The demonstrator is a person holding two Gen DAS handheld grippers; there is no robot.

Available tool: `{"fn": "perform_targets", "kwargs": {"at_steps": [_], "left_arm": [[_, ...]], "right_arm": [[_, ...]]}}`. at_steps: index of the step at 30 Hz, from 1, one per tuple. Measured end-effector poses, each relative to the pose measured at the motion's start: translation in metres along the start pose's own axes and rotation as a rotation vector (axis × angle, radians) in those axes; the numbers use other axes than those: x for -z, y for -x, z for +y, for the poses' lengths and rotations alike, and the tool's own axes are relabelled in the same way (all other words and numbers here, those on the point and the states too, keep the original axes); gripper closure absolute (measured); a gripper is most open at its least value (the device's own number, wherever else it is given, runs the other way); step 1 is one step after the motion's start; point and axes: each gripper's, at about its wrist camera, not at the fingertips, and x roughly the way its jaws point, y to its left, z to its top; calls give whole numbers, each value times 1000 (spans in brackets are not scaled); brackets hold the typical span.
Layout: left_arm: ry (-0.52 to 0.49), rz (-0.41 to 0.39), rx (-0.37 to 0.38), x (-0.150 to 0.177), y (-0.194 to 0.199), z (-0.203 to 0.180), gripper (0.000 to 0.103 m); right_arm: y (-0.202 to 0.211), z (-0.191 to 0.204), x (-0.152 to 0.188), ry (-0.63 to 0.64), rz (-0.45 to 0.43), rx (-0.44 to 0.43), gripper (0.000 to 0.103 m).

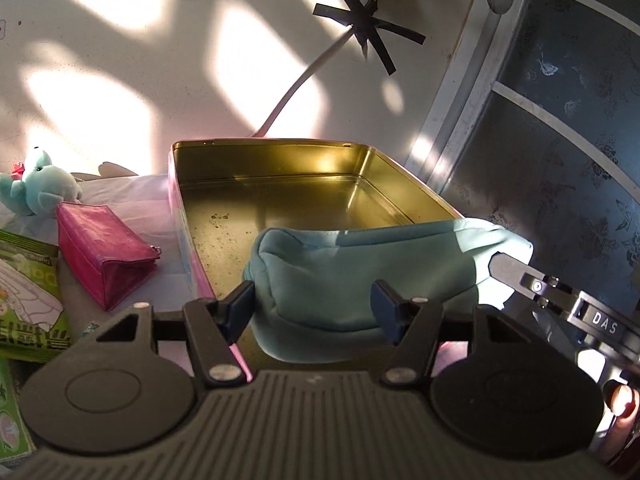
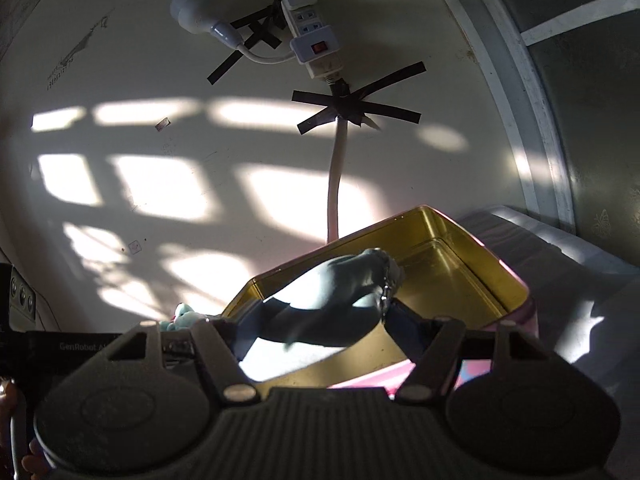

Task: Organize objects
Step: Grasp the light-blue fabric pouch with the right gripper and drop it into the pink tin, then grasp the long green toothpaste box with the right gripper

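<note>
A light blue fabric pouch point(image 1: 332, 272) hangs over the near end of an open tin point(image 1: 304, 196) that is gold inside and pink outside. My left gripper point(image 1: 312, 310) is shut on the pouch's lower edge, with a blue pad pressing each side. The right gripper's fingers point(image 1: 508, 270) hold the pouch's right end. In the right wrist view the pouch point(image 2: 340, 292) spans between the pads of my right gripper point(image 2: 320, 332), zipper end against the right pad, above the tin point(image 2: 452, 280). The tin's floor is bare except for dark specks.
Left of the tin lie a pink zip pouch point(image 1: 104, 256), a teal plush toy point(image 1: 40, 188) and green picture books point(image 1: 28, 300) on a pale cloth. A taped white cable point(image 2: 336, 184) and power strip point(image 2: 312, 40) hang on the wall behind. A dark patterned panel point(image 1: 560, 160) stands right.
</note>
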Motion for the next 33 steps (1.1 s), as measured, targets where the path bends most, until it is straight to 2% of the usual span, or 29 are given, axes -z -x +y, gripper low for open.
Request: {"fn": "perform_targets", "kwargs": {"at_steps": [1, 5, 6, 7, 11, 14, 16, 17, 21, 26, 27, 29, 32, 33], "left_arm": [[3, 13, -2, 1, -5, -1, 38], [-14, 35, -17, 7, -13, -7, 44], [-31, 33, -25, 8, -12, -10, 44], [-45, 31, -25, 9, -9, -12, 44], [-78, -12, -27, 18, 14, -16, 44], [-102, -64, 0, 35, 44, -9, 43], [-117, -85, -32, 50, 65, -1, 43], [-119, -88, -44, 57, 73, 4, 43], [-59, -60, -116, 87, 96, 42, 43], [120, -29, -250, 116, 113, 103, 43], [151, -26, -280, 119, 115, 114, 46], [191, -69, -304, 125, 126, 130, 47], [196, -99, -425, 129, 138, 144, 47], [203, -111, -440, 133, 143, 150, 47]], "right_arm": [[-1, -3, 2, 1, -4, 16, 34], [-9, -4, 9, 30, -57, 123, 19], [-8, -2, 11, 42, -79, 149, 8], [-6, 0, 12, 51, -110, 176, 6], [7, 8, 17, 46, -174, 208, 8], [17, 24, 28, 64, -192, 191, 15], [22, 40, 38, 107, -196, 165, 22], [25, 52, 44, 134, -191, 140, 29], [28, 93, 69, 202, -134, 15, 45], [13, 154, 101, 341, -11, -136, 53], [9, 170, 110, 374, 31, -174, 55], [1, 191, 122, 416, 100, -221, 55], [-15, 226, 137, 492, 190, -271, 55], [-21, 237, 140, 513, 215, -286, 55]]}}
